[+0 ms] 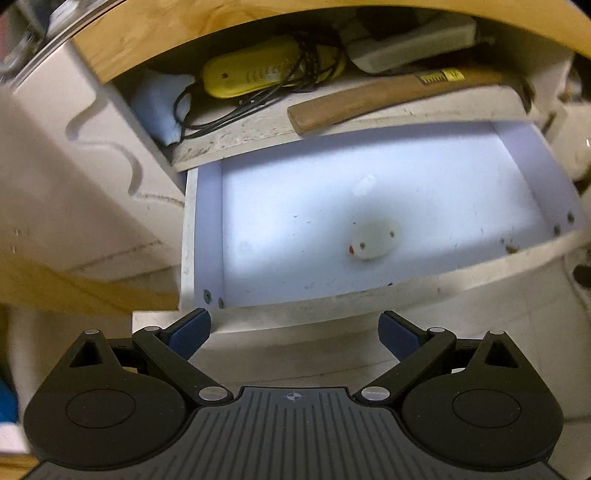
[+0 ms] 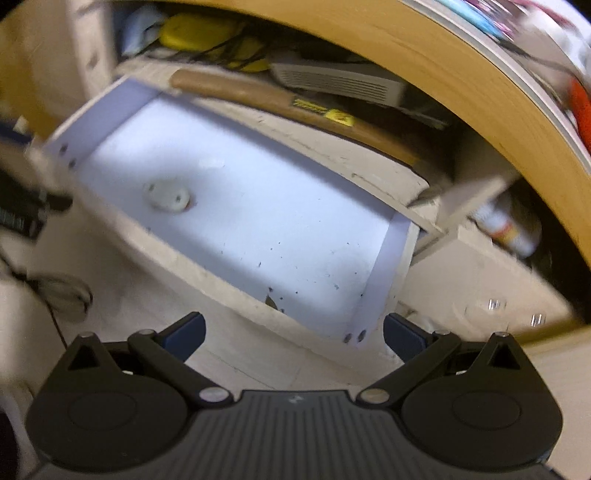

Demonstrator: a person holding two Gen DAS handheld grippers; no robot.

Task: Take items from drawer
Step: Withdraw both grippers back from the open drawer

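Note:
A white drawer [image 1: 207, 221] stands pulled open below a shelf; it also shows in the right wrist view [image 2: 391, 266]. Its pale floor holds a small round white disc [image 1: 373, 242] with two screw holes, seen too in the right wrist view [image 2: 168, 197]. My left gripper [image 1: 295, 334] is open and empty, just in front of the drawer's front edge. My right gripper [image 2: 293, 336] is open and empty, near the drawer's right front corner.
On the shelf above the drawer lie a wooden-handled hammer [image 1: 369, 101], a yellow device with black cords [image 1: 255, 72], a pale blue pouch [image 1: 159, 107] and a grey box [image 1: 410, 42]. A wooden tabletop edge [image 1: 184, 33] overhangs. A bottle [image 2: 506, 225] stands in the right compartment.

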